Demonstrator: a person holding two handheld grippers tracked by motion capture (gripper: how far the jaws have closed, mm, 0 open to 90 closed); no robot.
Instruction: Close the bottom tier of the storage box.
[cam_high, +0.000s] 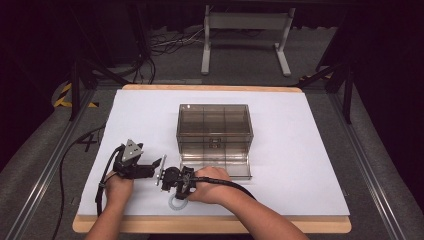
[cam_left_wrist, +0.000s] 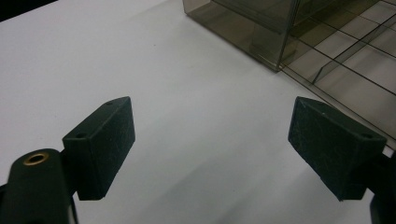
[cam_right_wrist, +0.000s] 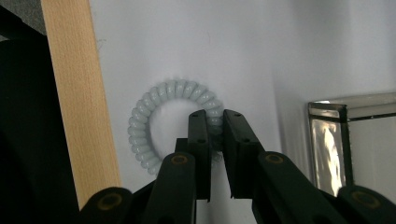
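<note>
A pale blue spiral hair tie (cam_right_wrist: 140, 121) lies on the white sheet near the table's front edge, and in the high view the hair tie (cam_high: 176, 203) sits just below my right hand. My right gripper (cam_right_wrist: 215, 115) points down at it, jaws nearly together, pinching the right side of the coil. That right gripper (cam_high: 176, 195) stands in front of a smoky clear compartment box (cam_high: 215, 125). To its left my left gripper (cam_high: 156, 167) rests low over the sheet. In its own view the left gripper (cam_left_wrist: 212, 140) is wide open with nothing between its fingers.
The box's lid (cam_high: 220, 167) lies folded down toward me on the sheet, close behind my right hand. The box corner (cam_left_wrist: 261, 37) is ahead-right of the left jaws. The wooden table edge (cam_right_wrist: 74, 93) runs just beside the hair tie. White sheet (cam_high: 300, 150) spreads to the right.
</note>
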